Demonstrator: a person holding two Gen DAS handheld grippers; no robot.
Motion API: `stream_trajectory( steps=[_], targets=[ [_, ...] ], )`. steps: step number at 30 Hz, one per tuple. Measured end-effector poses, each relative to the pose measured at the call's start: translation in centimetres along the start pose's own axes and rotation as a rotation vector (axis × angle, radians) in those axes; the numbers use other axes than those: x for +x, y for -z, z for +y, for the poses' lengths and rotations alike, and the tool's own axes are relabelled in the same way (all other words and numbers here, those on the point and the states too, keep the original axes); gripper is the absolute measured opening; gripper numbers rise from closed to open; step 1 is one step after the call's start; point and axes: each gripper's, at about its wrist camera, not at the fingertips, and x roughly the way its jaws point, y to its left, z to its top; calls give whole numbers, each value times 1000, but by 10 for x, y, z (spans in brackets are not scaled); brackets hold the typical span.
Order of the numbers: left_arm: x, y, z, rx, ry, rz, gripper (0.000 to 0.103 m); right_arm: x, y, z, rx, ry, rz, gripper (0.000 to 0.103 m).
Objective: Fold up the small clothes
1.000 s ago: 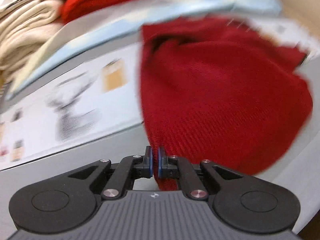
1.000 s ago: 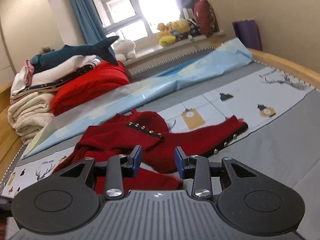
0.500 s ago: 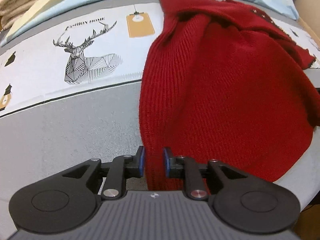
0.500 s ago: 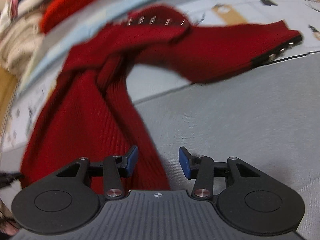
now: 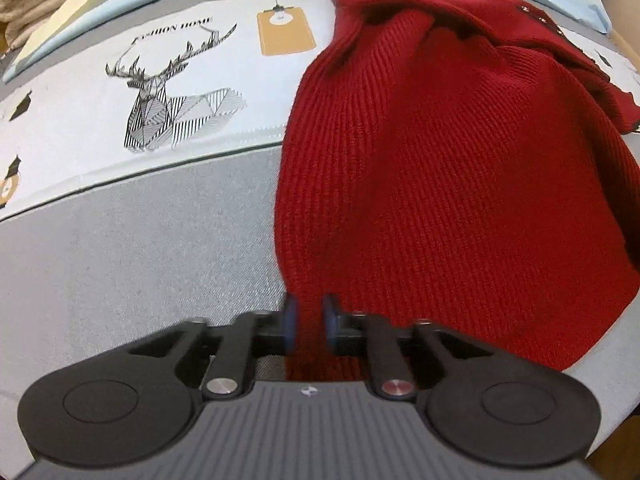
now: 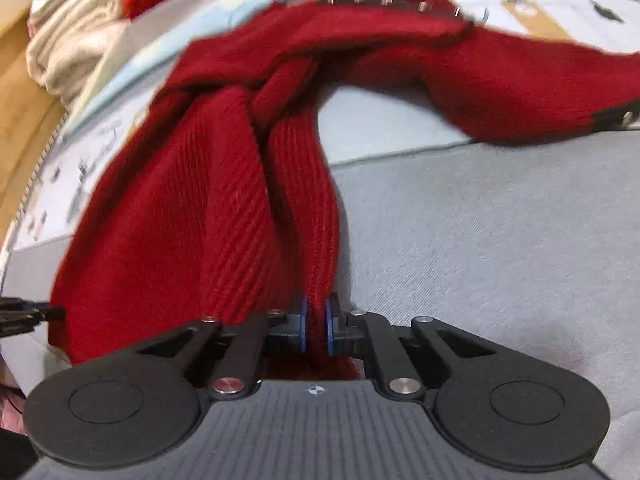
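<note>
L wrist view: my left fingers are clamped on the near hem of the red knit sweater, the knit running up between the blue pads toward 12–1 o'clock. The sweater lies on the bed cover, its body spread out to 1–2 o'clock w/ a studded trim at the far 1 o'clock edge; the deer print sits clear of it at 10 o'clock. R wrist view: my right fingers have just closed and now pinch a bunched ridge of the same sweater at its near edge. From there the fabric rises twisted to 12, one sleeve w/ a studded cuff trailing off to 2 o'clock, more studs at 12–1. Cream folded clothes are piled at 10–11 o'clock, apart from the sweater. Progress, my read: early. Both near corners gripped, but the garment is rumpled and twisted, no neat fold visible yet; flattening, sleeves in and folding over are all left. Containers: none in either view, so nothing to report inside any.
</note>
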Motion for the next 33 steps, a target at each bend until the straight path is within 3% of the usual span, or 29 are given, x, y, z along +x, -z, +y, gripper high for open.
stream_trajectory(
  steps=[5, 8, 11, 13, 16, 19, 23, 25, 27, 31, 32, 33],
  targets=[
    [-26, -4, -16, -1, 37, -67, 6, -88, -8, -32, 116, -30, -249, 6],
    [-49, 0, -30, 12, 124, -110, 5, -151, -1, -62, 159, -21, -381, 5],
    [-68, 14, -53, 114, 218, -110, 5, -199, 19, -82, 123, 47, -440, 4],
    [-66, 29, -69, 205, 221, -50, 5, -202, 30, -98, 125, 81, -355, 5],
    [-46, 51, -87, 367, 198, 75, 5, -163, 47, -112, 77, 239, -98, 5],
    [-38, 62, -101, 474, 217, 128, 5, -130, 49, -104, 8, 297, -10, 6],
    [-36, 54, -107, 479, 224, 153, 7, -115, 44, -102, -35, 339, 27, 11],
    [-41, 44, -110, 476, 273, 132, 8, -113, 43, -103, -12, 322, 17, 23],
    [-47, 33, -112, 462, 288, 96, 15, -107, 37, -106, 20, 308, 4, 48],
    [-59, -3, -123, 393, 211, -28, 21, -91, 38, -114, -1, 312, 21, 48],
    [-63, -12, -127, 367, 199, -71, 21, -85, 38, -115, -10, 317, 43, 42],
    [-68, -20, -132, 340, 198, -110, 21, -80, 38, -115, -20, 322, 66, 27]
  ],
)
